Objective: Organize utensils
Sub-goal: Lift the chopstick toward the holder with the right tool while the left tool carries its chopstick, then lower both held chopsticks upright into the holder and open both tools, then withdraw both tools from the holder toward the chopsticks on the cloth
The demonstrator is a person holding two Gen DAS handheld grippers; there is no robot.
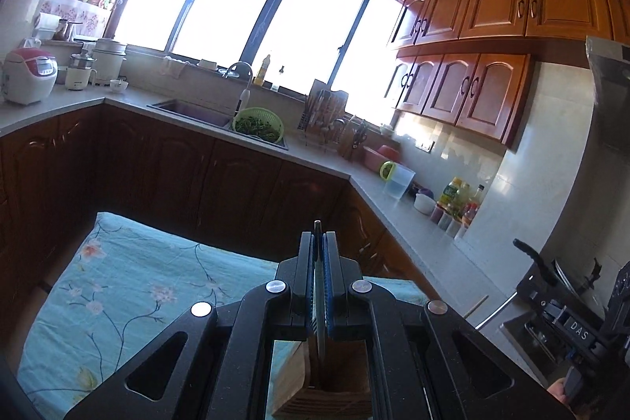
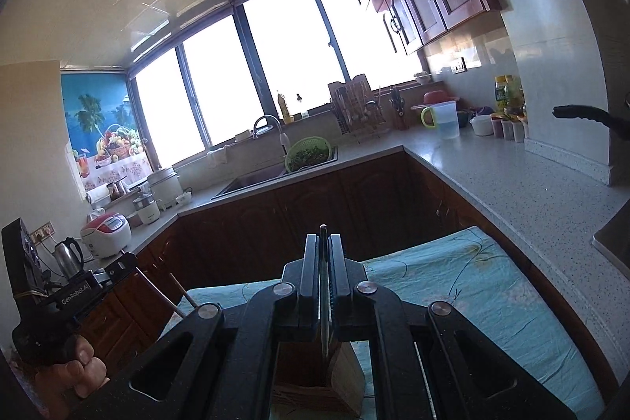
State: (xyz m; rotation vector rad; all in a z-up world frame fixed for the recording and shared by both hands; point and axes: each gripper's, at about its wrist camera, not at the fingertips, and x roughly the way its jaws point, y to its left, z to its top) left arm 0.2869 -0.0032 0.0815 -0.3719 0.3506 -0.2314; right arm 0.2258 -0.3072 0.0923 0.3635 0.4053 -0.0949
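Observation:
My left gripper (image 1: 319, 237) is shut on a thin flat utensil (image 1: 319, 302), a metal blade or handle, which runs down between the fingers into a wooden holder block (image 1: 327, 384) below. My right gripper (image 2: 323, 239) is shut on a similar thin dark utensil (image 2: 324, 306) that reaches down into a wooden holder (image 2: 315, 380). Both holders stand on a table with a blue floral cloth (image 1: 130, 286), also in the right wrist view (image 2: 472, 286). The right gripper's body shows at the right edge of the left view (image 1: 579, 333); the left one shows at the left of the right view (image 2: 67, 298).
A grey L-shaped counter (image 2: 512, 184) runs around the room with a sink (image 1: 189, 109), a green colander (image 1: 258, 124), a dish rack (image 1: 327, 117), a clear jug (image 1: 398, 180), bottles (image 1: 456, 203) and a rice cooker (image 1: 29, 75). Chopstick-like sticks (image 2: 183, 296) poke up nearby.

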